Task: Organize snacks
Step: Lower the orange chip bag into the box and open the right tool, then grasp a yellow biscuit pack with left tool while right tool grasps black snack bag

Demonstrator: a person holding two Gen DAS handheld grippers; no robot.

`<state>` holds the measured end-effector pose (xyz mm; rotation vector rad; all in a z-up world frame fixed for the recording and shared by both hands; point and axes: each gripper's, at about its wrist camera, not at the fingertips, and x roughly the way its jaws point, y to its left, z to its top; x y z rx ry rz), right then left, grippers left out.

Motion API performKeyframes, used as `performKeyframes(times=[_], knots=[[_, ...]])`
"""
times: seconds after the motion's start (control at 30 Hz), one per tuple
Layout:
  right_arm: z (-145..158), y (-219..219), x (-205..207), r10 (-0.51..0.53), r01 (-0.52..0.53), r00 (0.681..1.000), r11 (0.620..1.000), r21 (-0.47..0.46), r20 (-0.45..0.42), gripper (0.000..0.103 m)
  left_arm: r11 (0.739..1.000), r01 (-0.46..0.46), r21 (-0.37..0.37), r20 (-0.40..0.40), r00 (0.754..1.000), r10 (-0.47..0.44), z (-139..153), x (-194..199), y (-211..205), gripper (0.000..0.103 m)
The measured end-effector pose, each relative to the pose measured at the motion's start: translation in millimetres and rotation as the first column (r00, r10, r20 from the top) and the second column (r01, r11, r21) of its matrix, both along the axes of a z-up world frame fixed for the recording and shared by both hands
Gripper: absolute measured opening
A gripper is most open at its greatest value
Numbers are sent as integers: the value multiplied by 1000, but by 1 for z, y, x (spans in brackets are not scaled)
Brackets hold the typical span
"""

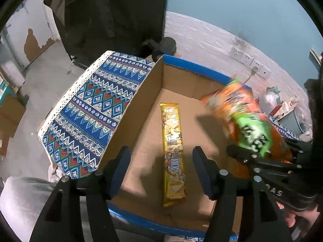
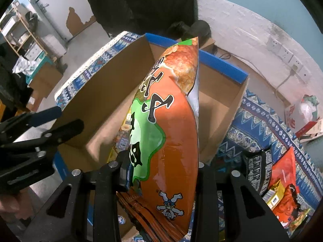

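The orange bag [image 2: 169, 133] hangs in our right gripper [image 2: 161, 173], jaws clamped on its lower end, its top tipped over the open box [image 2: 223, 68] — so we judge this the placing step. Down on the box floor lies the yellow pack [image 1: 173, 151], flat, directly beneath our left gripper [image 1: 161, 167], whose jaws stand wide and empty. Next we should lower the bag beside that pack, not on it, then let go. More snacks [image 2: 282, 191] wait on the patterned cloth [image 2: 260, 121] over the desk — right of the box.

both wrist views close, steeply downward; share cardboard box [image 1: 141, 104] [image 2: 97, 92].
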<state>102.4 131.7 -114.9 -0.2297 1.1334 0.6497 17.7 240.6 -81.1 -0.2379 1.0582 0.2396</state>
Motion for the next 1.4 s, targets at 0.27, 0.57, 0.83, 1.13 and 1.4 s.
performKeyframes(times=[0.27, 0.57, 0.83, 1.13, 1.4], knots=[[14, -11, -8, -25, 25, 999, 1000, 17, 28, 61, 1000, 22, -7, 14, 1000, -22, 7, 3, -11, 65], [47, -53, -27, -73, 69, 993, 997, 43, 98, 76, 996, 84, -25, 31, 996, -84, 17, 9, -43, 66], [57, -112, -36, -170, 168, 978, 985, 21, 122, 77, 983, 177, -56, 30, 984, -176, 17, 12, -88, 68], [57, -196, -47, -295, 297, 947, 955, -3, 127, 80, 954, 296, -51, 15, 955, -296, 17, 14, -145, 74], [42, -261, -56, -394, 398, 914, 917, -30, 103, 81, 920, 392, -32, -21, 920, -392, 12, 15, -197, 77]])
